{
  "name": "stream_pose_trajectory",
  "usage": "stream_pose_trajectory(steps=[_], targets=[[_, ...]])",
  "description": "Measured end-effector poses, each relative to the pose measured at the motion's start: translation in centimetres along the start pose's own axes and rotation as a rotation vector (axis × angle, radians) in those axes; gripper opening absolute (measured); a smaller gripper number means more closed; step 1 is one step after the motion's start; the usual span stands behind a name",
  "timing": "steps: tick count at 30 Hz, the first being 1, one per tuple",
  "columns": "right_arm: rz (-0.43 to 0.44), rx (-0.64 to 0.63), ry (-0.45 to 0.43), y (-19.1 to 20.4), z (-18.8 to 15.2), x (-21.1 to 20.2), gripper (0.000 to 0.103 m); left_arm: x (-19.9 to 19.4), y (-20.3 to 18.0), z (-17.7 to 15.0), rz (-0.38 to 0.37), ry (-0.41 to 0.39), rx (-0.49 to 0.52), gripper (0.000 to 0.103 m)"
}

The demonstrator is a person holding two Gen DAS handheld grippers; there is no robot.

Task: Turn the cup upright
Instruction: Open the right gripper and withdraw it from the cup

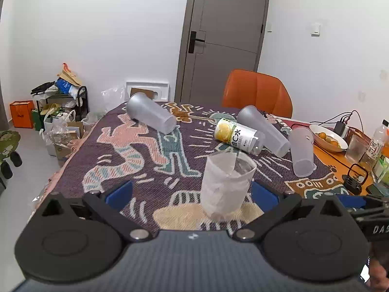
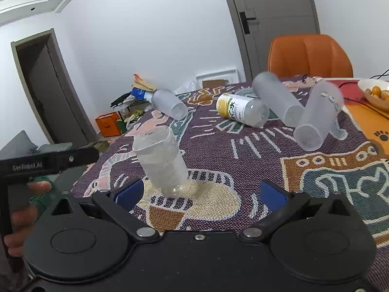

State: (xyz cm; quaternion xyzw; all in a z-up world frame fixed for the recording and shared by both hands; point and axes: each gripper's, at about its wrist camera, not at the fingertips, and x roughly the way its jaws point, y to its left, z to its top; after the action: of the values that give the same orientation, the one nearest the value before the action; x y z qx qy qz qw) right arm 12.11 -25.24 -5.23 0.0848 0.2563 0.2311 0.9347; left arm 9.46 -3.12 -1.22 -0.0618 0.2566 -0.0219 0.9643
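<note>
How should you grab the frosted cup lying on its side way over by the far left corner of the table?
Grip the frosted cup across its round body near the middle, coming from above with one finger on each long side. It lies on the patterned cloth with its narrow closed base toward you and its wider rim toward the far corner, so the curved sides are free. The left gripper is open and probably nearer.

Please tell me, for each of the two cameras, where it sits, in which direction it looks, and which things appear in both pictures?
Left wrist: on the left gripper, facing across the patterned cloth to the door; own blue fingers open around the upright cup.
Right wrist: on the right gripper, open, looking the same way from further right; the left hand shows.
Shared: upright cup, lemon bottle, three lying frosted cups, orange chair.
</note>
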Motion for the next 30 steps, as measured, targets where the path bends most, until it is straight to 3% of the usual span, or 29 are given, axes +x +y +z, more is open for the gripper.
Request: stream_pose_trajectory(steps=[15, 19, 30], targets=[[0.009, -0.029, -0.014, 3.7, -1.7, -3.9, 0.103, -6.5, 4.0, -2.9, 0.051, -0.041, -0.034, 0.103], [0.022, -0.018, -0.027, 3.9, -2.3, -5.2, 0.103, -7.5, 3.7, -3.5, 0.033, -0.048, 0.020, 0.103], [0.010, -0.042, -0.051, 5.1, -2.4, -6.7, 0.103, -9.1, 3.3, -3.6, 0.026, -0.045, 0.029, 0.103]])
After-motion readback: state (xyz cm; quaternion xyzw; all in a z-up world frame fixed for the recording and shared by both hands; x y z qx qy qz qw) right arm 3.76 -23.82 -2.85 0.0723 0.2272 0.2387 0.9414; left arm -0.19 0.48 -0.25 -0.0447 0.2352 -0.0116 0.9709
